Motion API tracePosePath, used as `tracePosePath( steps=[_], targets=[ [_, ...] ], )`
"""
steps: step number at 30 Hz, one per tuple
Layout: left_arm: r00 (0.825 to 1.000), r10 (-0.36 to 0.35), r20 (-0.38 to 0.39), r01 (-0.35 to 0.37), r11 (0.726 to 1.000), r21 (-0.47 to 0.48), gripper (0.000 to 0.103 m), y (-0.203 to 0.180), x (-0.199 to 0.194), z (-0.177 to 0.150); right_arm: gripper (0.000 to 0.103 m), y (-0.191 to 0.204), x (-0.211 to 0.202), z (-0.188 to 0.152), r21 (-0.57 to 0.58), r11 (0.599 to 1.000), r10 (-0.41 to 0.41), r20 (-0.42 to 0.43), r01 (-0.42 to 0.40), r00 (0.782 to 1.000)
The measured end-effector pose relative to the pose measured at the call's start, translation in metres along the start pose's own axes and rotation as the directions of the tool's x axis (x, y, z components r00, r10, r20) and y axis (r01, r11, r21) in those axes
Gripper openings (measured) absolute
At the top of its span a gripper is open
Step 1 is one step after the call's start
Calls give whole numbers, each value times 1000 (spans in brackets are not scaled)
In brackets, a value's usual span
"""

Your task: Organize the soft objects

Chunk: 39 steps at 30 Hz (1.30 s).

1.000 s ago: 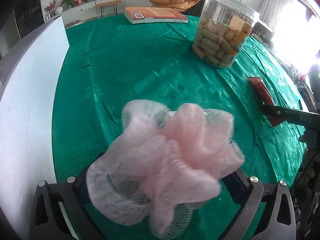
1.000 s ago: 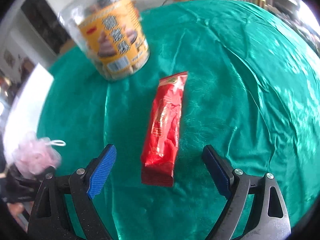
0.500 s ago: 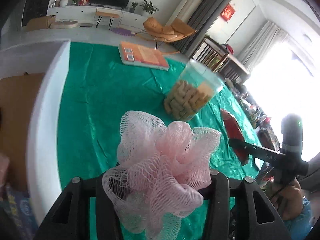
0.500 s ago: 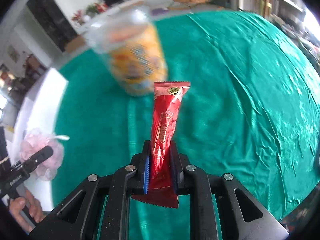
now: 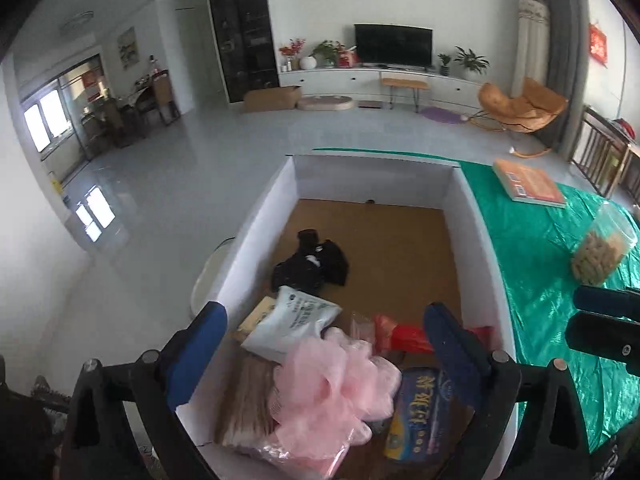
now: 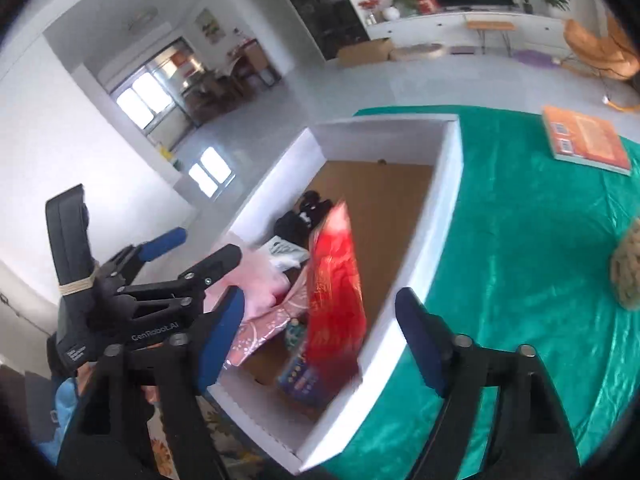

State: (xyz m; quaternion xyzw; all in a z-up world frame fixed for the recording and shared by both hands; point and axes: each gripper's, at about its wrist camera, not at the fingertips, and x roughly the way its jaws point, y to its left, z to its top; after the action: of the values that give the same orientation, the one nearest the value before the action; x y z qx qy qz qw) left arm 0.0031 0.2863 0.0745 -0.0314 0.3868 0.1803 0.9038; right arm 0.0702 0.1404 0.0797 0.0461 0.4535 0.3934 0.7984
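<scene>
The pink sponge lies in the white box below my left gripper, whose jaws have just sprung apart and no longer touch it. My right gripper tilts down over the box's near wall, its jaws just opened too, and the red packet hangs blurred between them, untouched, above the box.

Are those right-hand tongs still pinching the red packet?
Apart. In the right wrist view the right tongs have just been opening, and the red packet drops blurred between the blue pads, clear of both, over the white box.
</scene>
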Motion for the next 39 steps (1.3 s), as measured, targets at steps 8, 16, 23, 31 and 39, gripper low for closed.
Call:
tracePosePath(
  steps=[8,16,23,31,39],
  targets=[
    [1000,-24,-13,22,985,-172,100,16,-7,-25,80,5,-19,-27,-129,976,-172,50,178,984],
    [990,140,26,-138,988,-71,100,-3,-14,-36,80,10,-21,-46,-237,929,-283,46,285,958],
    [985,145,88,-142,989,-42,100,-7,-32,-33,80,15,-23,-48,-268,903,-335,54,337,941],
    [982,170,80,-167,985,-42,101,-6,-46,-31,80,22,-22,-52,-295,878,-371,77,376,926],
    [993,116,23,-115,992,-42,101,-7,-43,-41,80,26,-20,-53,-317,868,-377,78,382,923]
  ],
)
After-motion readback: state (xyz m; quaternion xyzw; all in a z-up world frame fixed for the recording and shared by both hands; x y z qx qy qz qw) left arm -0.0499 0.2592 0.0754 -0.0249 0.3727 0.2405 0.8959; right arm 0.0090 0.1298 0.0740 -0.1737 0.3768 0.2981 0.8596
